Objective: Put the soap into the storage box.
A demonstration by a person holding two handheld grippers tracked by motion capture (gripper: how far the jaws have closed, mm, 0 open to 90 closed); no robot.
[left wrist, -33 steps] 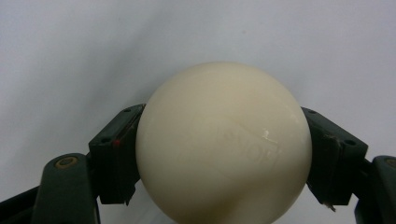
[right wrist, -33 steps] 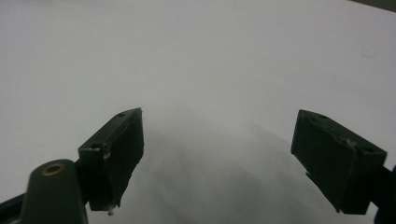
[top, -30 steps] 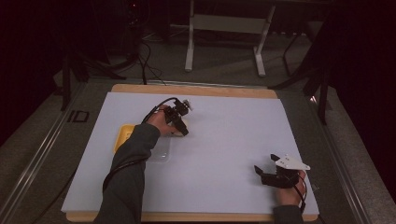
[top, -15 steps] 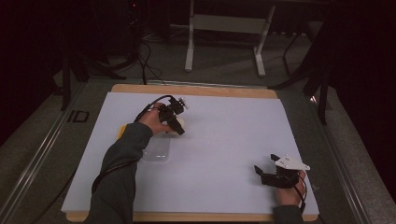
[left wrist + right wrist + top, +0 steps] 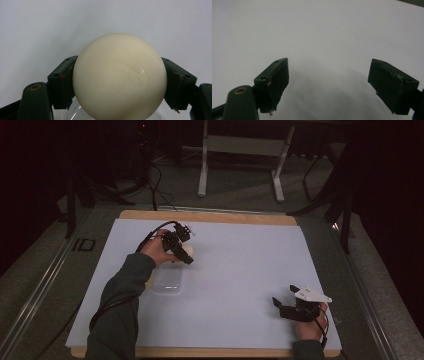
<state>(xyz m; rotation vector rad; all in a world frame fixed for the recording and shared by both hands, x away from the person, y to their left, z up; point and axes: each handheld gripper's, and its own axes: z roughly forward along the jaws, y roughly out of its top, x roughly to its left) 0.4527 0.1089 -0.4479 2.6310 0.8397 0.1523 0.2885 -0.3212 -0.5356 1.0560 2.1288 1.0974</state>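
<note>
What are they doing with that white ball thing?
A person is working at a table with a white sheet on it, holding a gripper in each hand. The left gripper has its jaws squeezed on a cream-coloured soap bar, holding it up just beyond a clear plastic dish. The right gripper sits near the table's front right corner with its jaws open and holding nothing.

From above the table's near edge, we look forward and down over the whole white tabletop [image 5: 240, 270] to the floor beyond its far edge. The left gripper view sits very close, facing along its jaws at a cream soap bar [image 5: 119, 76]; both show that bar. The right gripper view looks low across the bare tabletop, shared with the high view.
</note>
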